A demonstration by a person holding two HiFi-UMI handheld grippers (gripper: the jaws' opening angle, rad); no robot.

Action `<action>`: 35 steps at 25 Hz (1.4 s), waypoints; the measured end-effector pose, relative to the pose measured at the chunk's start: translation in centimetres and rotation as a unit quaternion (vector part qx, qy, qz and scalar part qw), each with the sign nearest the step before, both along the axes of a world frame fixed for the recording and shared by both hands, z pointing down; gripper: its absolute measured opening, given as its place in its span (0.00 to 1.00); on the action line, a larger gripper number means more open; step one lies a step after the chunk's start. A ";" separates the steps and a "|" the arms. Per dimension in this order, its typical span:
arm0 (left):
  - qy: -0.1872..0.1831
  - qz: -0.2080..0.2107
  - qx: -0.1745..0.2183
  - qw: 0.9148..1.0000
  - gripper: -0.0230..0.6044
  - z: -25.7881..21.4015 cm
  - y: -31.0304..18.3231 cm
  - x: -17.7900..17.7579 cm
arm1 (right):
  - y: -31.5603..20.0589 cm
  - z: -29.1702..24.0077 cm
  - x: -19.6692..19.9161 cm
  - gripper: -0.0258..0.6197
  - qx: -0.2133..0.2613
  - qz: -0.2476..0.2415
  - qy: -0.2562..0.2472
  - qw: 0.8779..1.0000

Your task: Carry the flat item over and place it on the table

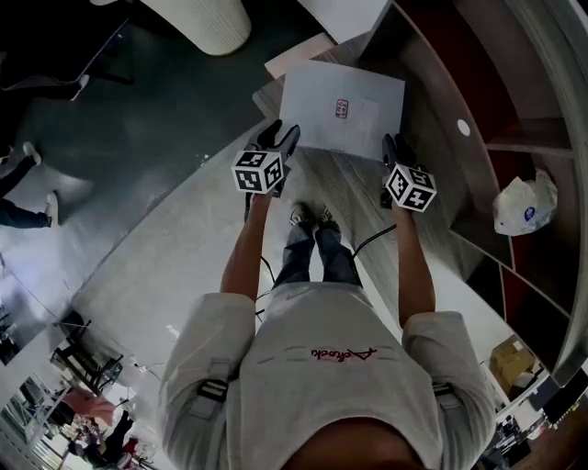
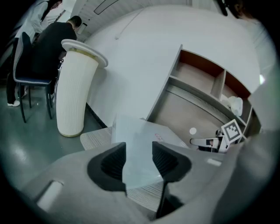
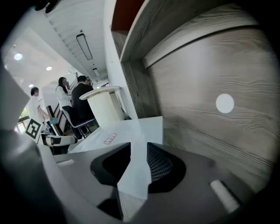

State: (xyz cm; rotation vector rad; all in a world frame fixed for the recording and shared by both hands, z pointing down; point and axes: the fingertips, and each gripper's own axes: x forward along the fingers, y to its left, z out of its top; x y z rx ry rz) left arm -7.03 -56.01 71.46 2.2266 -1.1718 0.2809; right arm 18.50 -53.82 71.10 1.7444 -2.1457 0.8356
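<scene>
Grey wood-grain shelving (image 1: 441, 83) curves along the person's right side, with a crumpled white bag (image 1: 525, 204) sitting in one of its bays. A low wood-grain ledge (image 1: 354, 188) runs ahead of the person's feet, and a white ribbed pedestal (image 1: 209, 23) stands on the dark floor beyond its far end. People sit at chairs (image 2: 33, 65) behind that pedestal.

From where I stand, the person holds the flat item (image 1: 342, 110), a pale rectangular sheet with a small red mark (image 1: 342, 108) near its middle, out in front over the ledge. The left gripper (image 2: 139, 151) is clamped on the near left corner and the right gripper (image 3: 139, 153) on the near right corner. In each gripper view the sheet runs straight through the narrow gap between the dark ribbed pads. The near edge sits clear of the ledge's striped surface. I cannot tell whether the far edge touches anything. Both arms are stretched forward, roughly parallel, with the sheet spanning the space between the two grippers.
</scene>
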 end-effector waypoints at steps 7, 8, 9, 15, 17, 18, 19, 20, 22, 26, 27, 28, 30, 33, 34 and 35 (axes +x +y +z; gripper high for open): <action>-0.007 0.009 0.028 1.000 0.04 -2.5 2.3 0.2 | 1.9 -2.7 -1.5 0.05 0.023 -0.021 0.003 1.000; -0.010 0.013 0.031 0.999 0.04 -2.8 2.7 0.4 | 2.2 -3.2 -1.8 0.05 0.026 -0.023 0.000 0.999; -0.011 0.017 0.033 0.999 0.04 -3.1 3.1 0.5 | 2.6 -3.7 -2.1 0.05 0.030 -0.025 -0.002 0.999; -0.005 0.034 0.061 0.998 0.04 -6.2 5.0 1.6 | 4.4 -7.3 -3.2 0.05 0.066 -0.035 -0.004 0.997; -0.008 0.045 0.075 0.996 0.04 -7.6 5.5 2.0 | 4.9 -8.8 -3.6 0.05 0.081 -0.039 -0.005 0.996; -0.010 0.048 0.083 0.995 0.04 -8.4 5.7 2.0 | 5.1 -9.5 -3.8 0.05 0.088 -0.041 -0.005 0.995; -0.011 0.049 0.091 0.995 0.04 -9.2 5.9 2.0 | 5.3 -10.2 -4.0 0.05 0.095 -0.042 -0.004 0.995; -0.009 0.048 0.100 0.994 0.04 -10.1 6.0 2.0 | 5.4 -11.0 -4.1 0.05 0.102 -0.044 -0.003 0.994; -0.005 0.046 0.117 0.992 0.04 -11.9 6.0 1.9 | 5.4 -12.6 -4.5 0.05 0.119 -0.046 -0.001 0.992; -0.006 0.042 0.141 0.989 0.04 -14.6 6.1 1.7 | 5.8 -15.5 -5.0 0.05 0.147 -0.053 0.001 0.988; -0.004 0.042 0.144 0.989 0.04 -15.1 6.3 1.6 | 6.0 -16.1 -5.1 0.05 0.153 -0.055 0.000 0.987; -0.001 0.044 0.147 0.988 0.04 -15.7 6.5 1.6 | 6.2 -16.7 -5.2 0.05 0.159 -0.057 0.000 0.986; 0.003 0.053 0.155 0.986 0.04 -16.8 6.8 1.9 | 6.6 -17.9 -5.3 0.05 0.171 -0.058 0.001 0.984; 0.000 0.062 0.172 0.983 0.04 -18.4 7.4 2.2 | 7.0 -19.6 -5.2 0.05 0.188 -0.055 0.001 0.981; 0.000 0.062 0.176 0.982 0.04 -19.0 7.5 2.3 | 7.2 -20.2 -5.1 0.05 0.193 -0.055 0.000 0.980; 0.001 0.061 0.180 0.982 0.04 -19.5 7.6 2.3 | 7.3 -20.6 -5.1 0.05 0.197 -0.054 -0.001 0.979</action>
